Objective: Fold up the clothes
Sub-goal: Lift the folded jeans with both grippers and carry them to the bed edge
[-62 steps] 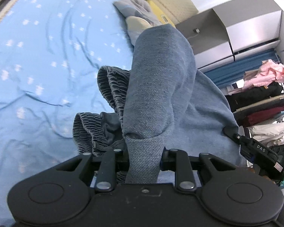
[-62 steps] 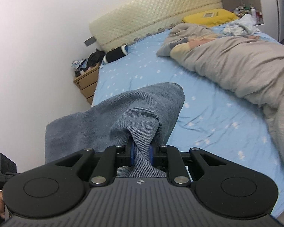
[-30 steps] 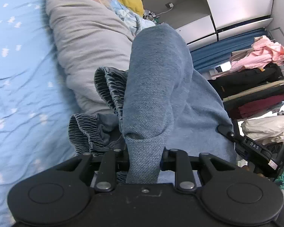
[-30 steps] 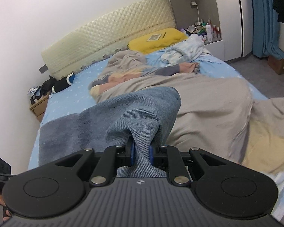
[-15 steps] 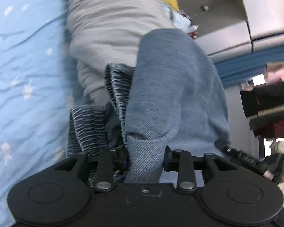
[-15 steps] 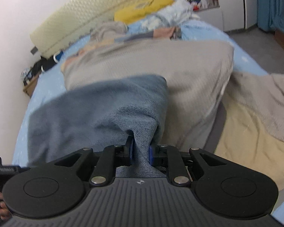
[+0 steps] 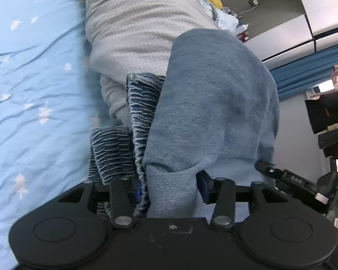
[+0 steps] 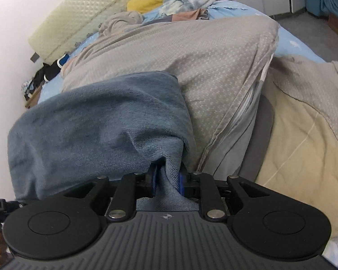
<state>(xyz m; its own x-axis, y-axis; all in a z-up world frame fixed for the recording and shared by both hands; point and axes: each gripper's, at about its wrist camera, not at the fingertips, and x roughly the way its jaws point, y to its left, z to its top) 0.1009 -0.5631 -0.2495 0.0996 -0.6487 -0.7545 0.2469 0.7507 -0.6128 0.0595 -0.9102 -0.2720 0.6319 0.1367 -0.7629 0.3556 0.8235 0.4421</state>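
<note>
L gripper (image 7: 172, 189) and R gripper (image 8: 166, 181): fingers pinching jeans (image 7: 214, 103), same grip as 0.5 s ago. Jeans held up, draped btw both, elastic waistband (image 7: 115, 148) bunched at L. View has dropped closer to grey duvet (image 8: 191, 51) on bed (image 7: 33, 78); less blur now.

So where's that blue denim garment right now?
The blue denim garment hangs between both grippers, pinched in the jaws of the left gripper and right gripper, above the grey quilt on the bed.
</note>
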